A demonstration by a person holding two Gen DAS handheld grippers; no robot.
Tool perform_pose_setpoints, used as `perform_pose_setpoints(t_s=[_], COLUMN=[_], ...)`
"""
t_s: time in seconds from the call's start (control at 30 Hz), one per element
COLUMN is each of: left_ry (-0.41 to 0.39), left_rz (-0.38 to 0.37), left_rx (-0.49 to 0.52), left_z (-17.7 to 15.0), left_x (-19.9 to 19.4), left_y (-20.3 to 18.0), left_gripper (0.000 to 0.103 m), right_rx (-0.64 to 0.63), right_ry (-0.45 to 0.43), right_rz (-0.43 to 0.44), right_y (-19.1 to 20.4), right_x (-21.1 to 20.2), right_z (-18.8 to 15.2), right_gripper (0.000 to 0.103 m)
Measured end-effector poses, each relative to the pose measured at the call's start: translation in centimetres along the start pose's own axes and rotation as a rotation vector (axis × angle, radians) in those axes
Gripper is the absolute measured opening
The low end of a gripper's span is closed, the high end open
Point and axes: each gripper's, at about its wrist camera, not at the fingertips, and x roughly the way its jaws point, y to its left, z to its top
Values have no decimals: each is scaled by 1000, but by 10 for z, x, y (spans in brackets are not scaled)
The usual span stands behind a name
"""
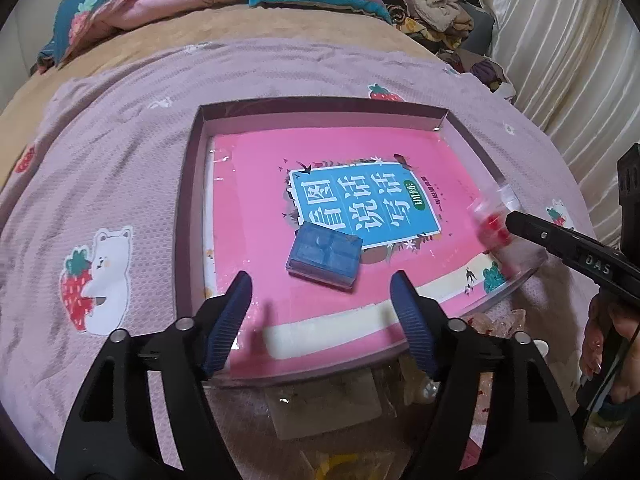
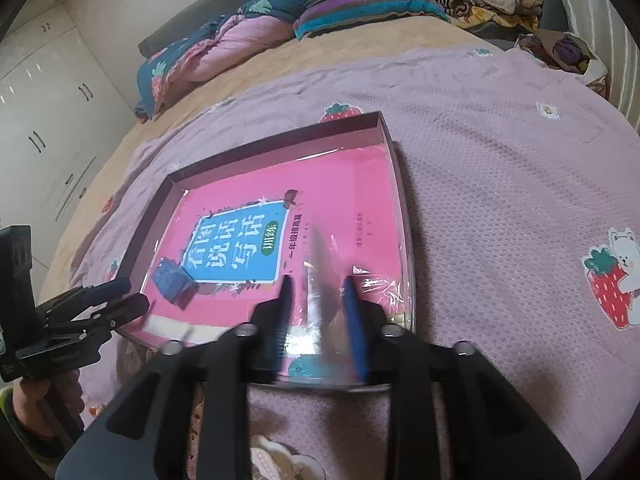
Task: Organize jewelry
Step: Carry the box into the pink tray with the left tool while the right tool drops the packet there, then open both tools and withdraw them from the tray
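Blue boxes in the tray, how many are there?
1. The small blue box lies on the pink book cover inside the tray, touching the blue title panel's near corner, ahead of the open left tongs. Others may be hidden.

Dim, cool indoor light in both fisheye views, edges bowed and vignetted black; glare streaks on the tray's (image 1: pixel 192 200) plastic film; motion blur smears the right gripper (image 2: pixel 320 312) and its clear packet (image 1: pixel 490 220).

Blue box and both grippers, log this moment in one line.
blue box: in tray | left hand-held gripper: open | right hand-held gripper: holding clear packet
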Motion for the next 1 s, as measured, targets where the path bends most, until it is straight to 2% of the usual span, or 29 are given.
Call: perform_pose_setpoints(t_s=[0.03, 0.17, 0.23, 0.4, 0.5, 1.0], left_ry=[-4, -21, -27, -53, -74, -172], left_rz=[3, 4, 4, -3, 5, 40], left_rx=[1, -5, -7, -11, -20, -26], left_z=[-1, -3, -3, -7, -8, -21], left_x=[-3, -14, -20, -40, -55, -114], left_y=[-1, -2, -3, -6, -7, -9], left_gripper=[67, 76, 79, 88, 94, 94], right_rx=[-3, -27, -35, -62, -73, -101], right_ry=[-16, -55, -84, -136, -163, -239], right_rz=[-8, -10, -14, -11, -3, 48], right_y=[1, 6, 8, 16, 21, 42], right_x=[-5, -23, -35, -63, -81, -137], right_z=[-1, -3, -4, -7, -10, -24], right_gripper=[55, 63, 73, 83, 85, 88])
